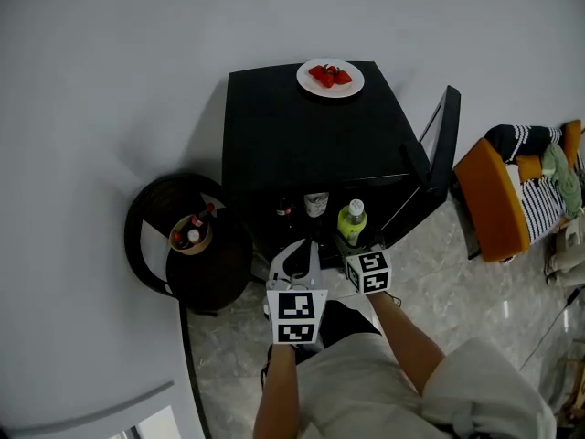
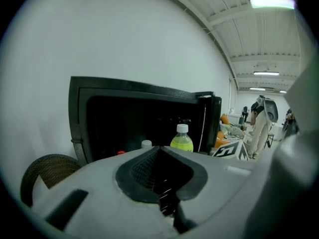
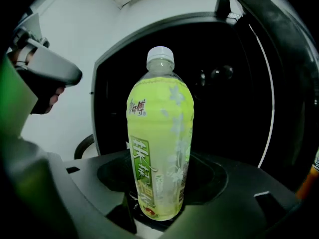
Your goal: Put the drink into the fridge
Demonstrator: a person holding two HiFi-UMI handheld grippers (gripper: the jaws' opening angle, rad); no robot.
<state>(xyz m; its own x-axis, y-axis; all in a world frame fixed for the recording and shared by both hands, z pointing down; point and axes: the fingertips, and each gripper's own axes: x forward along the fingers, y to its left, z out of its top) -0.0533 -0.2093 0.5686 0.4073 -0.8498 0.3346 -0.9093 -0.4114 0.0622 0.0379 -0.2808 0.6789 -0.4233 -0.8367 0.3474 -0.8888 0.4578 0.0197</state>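
Near the bottom of the head view, two grippers side by side before an open fridge (image 1: 302, 135). Left gripper (image 1: 297, 250): jaws together, nothing held. Right gripper (image 1: 355, 245): clamped on the drink (image 1: 352, 219), green with a pale top, upright at the fridge's open front; inside or just outside, hard to tell. Left of the drink, two bottles (image 1: 302, 207) within the fridge. Door (image 1: 441, 149) standing out to the right. On the fridge's top, far side, a plate (image 1: 351, 90) of strawberries (image 1: 330, 75). Left of the fridge, a round dark table (image 1: 133, 227) bearing a basket (image 1: 203, 243) with small bottles in it. Far right, an orange chair (image 1: 489, 199) with striped cloth (image 1: 539, 199) on it.

Left gripper view: grey jaws meeting at the tip, the dark hollow between them empty. Beyond, the fridge (image 2: 144, 118), dark inside, with the drink (image 2: 181, 139) right of centre. Left of it a white cap (image 2: 146, 144), then a red cap (image 2: 120, 152). Right of the drink, a marker cube (image 2: 227, 150). Near left, the table's round rim (image 2: 47, 166). Far right, people (image 2: 259, 128) standing under ceiling lights (image 2: 271, 2).

Right gripper view: the drink (image 3: 159, 133) upright in the centre, its base gripped between jaws spread wide around it. Behind, the fridge's black inside (image 3: 224, 98); door (image 3: 286, 83) arching up the right. Upper left, the left gripper's grey body, a hand (image 3: 50, 101) beneath it.
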